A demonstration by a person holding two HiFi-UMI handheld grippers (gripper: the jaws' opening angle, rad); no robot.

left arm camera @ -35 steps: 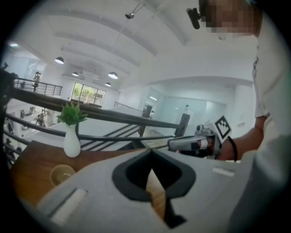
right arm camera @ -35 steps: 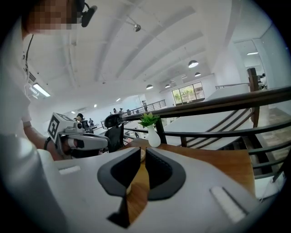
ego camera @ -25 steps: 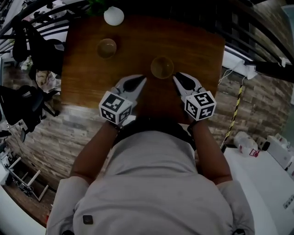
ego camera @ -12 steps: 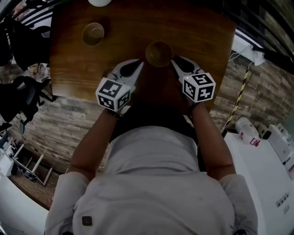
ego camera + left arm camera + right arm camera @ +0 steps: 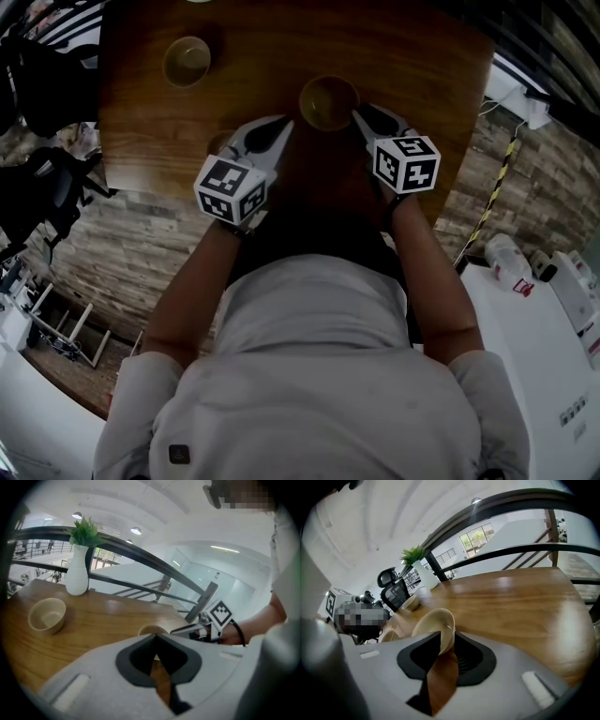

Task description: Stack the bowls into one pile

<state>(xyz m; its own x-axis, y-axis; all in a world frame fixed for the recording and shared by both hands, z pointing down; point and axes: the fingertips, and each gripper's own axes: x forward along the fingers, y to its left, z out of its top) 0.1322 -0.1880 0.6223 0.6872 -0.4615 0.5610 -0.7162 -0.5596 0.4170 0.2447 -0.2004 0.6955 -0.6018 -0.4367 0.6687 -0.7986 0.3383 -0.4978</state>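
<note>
The right tongs (image 5: 359, 114) stand open, their jaws having just been opening, and the rim of the nearest bowl (image 5: 328, 101) sits between them without being pinched; seen from the head view, they meet that bowl at its 4 o'clock. The left tongs (image 5: 284, 125) are closed at the tips on nothing and lie just beside the same bowl at its 8 o'clock. A second bowl (image 5: 187, 61) rests on the wooden surface (image 5: 412, 66) well apart, toward 10 o'clock.
</note>
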